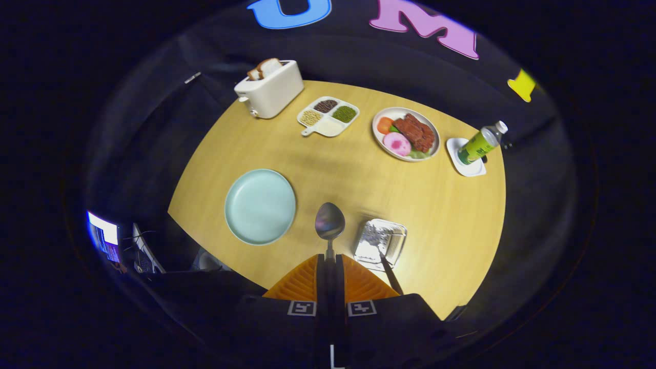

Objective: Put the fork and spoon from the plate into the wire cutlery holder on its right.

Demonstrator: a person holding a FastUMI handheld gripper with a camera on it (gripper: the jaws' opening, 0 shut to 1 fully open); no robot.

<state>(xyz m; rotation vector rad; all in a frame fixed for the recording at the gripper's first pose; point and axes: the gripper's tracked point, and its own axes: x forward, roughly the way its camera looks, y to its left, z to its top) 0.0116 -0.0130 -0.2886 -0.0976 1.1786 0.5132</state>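
The claw (330, 266) was closed on the handle of the spoon (330, 225), both fingers pressing on it. The spoon's long axis ran straight ahead along the fingers, bowl forward and carried above the worktop (359, 179), not resting on it.

The wire cutlery holder (382, 241) stood just to the right of the spoon's bowl, slightly nearer than the bowl tip and close beside the right finger. A dark handle, judged to be the fork (389, 271), already leaned out of the holder toward the near side; its head could not be made out inside the wire. The pale green plate (260, 206) lay to the left of the spoon, with no cutlery on it.

Judgement: the fork step appeared complete and the spoon was in transit. The coming move depended on one relation: the holder's opening lay to the right of the held spoon, off its axis. The claw needed to shift right and tip the spoon so that one end pointed down into the opening before release. The leaning fork handle on the holder's near side was a likely obstruction.

Farther away stood a toaster (269, 89) with bread, a divided dish of beans (328, 116), a plate of food (406, 134) and a bottle (480, 143) on a small white dish.
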